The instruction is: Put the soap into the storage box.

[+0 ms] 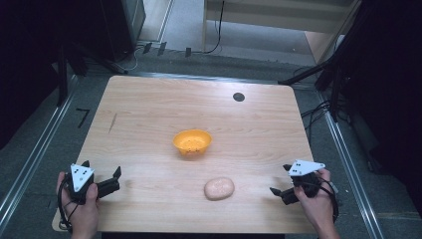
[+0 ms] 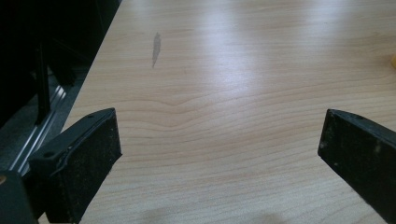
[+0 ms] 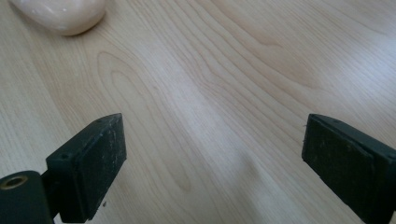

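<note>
Overhead, orange bowl sat mid-table, pale oval lump nearer the person; left gripper and right gripper gaped apart at the near corners. Left gripper view: jaws wide over bare wood. Right gripper view: jaws wide, lump beyond them.

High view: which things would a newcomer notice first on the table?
The orange bowl stands out at the middle of the wooden table. Nearer the person lies a pale pinkish lump. The left gripper and right gripper rest open at the near corners.
</note>
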The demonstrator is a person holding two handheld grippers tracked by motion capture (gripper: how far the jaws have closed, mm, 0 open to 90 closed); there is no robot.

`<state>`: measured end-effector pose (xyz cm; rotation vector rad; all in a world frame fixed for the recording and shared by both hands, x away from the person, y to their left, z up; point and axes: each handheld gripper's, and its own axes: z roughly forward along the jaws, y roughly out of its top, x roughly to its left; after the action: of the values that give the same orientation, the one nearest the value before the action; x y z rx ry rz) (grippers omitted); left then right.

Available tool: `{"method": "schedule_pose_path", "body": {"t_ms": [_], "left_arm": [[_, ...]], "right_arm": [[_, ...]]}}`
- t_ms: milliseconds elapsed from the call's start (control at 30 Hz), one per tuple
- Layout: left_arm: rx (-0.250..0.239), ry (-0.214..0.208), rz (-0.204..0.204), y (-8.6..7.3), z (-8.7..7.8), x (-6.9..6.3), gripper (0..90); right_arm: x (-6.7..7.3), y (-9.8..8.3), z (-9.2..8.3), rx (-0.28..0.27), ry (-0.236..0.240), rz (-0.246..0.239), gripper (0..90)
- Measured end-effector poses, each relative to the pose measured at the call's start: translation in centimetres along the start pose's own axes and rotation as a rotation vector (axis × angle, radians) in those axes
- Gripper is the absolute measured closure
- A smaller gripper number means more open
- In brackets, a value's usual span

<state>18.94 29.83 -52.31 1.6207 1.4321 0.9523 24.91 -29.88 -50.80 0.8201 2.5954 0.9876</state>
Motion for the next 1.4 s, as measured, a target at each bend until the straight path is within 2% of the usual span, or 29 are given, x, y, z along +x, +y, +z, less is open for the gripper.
{"method": "schedule_pose_path", "body": {"t_ms": [67, 133, 200, 433, 500, 533, 567, 600, 633, 767, 800, 833, 1100, 1400], "left_arm": [[0.001, 0.000, 0.001, 0.0, 0.0, 0.0, 0.0], [0.002, -0.002, 0.001, 0.0, 0.0, 0.0, 0.0], [0.004, -0.003, -0.002, 0.0, 0.0, 0.0, 0.0], [0.001, -0.007, -0.002, 0.0, 0.0, 0.0, 0.0], [0.003, -0.009, -0.004, 0.0, 0.0, 0.1, 0.0], [0.004, -0.009, -0.005, 0.0, 0.0, 0.1, 0.0], [0.004, -0.009, -0.004, 0.0, 0.0, 0.1, 0.0], [0.004, -0.009, -0.004, 0.0, 0.0, 0.1, 0.0], [0.004, -0.009, -0.005, 0.0, 0.0, 0.1, 0.0], [0.004, -0.009, -0.005, 0.0, 0.0, 0.1, 0.0], [0.002, -0.011, -0.003, 0.0, 0.0, 0.1, 0.0], [0.001, -0.011, -0.002, 0.0, 0.0, 0.1, 0.0], [0.001, -0.011, -0.002, 0.0, 0.0, 0.1, 0.0], [-0.001, -0.012, -0.003, 0.0, 0.0, 0.1, 0.0]], "right_arm": [[0.0, 0.3, 0.2, 0.004, 0.016, -0.011, 8.8], [0.3, 0.8, 0.5, 0.019, 0.044, -0.025, 14.6], [0.5, 1.5, 0.9, 0.032, 0.068, -0.050, 15.0], [1.2, 4.0, 1.8, 0.075, 0.114, -0.159, 15.3], [1.4, 4.8, 2.1, 0.089, 0.134, -0.185, 15.4], [1.6, 5.5, 2.4, 0.102, 0.151, -0.214, 16.2], [1.6, 5.5, 2.4, 0.102, 0.151, -0.214, 16.2], [1.9, 6.0, 2.8, 0.112, 0.172, -0.239, 17.0], [1.9, 6.0, 2.8, 0.112, 0.172, -0.239, 17.0], [2.3, 7.0, 3.7, 0.137, 0.219, -0.293, 19.9], [2.4, 7.2, 3.9, 0.146, 0.222, -0.309, 19.9], [2.7, 7.6, 4.3, 0.149, 0.244, -0.340, 19.9], [3.8, 9.0, 6.1, 0.176, 0.303, -0.414, 21.9], [4.3, 10.0, 7.4, 0.188, 0.354, -0.449, 22.4]]}}
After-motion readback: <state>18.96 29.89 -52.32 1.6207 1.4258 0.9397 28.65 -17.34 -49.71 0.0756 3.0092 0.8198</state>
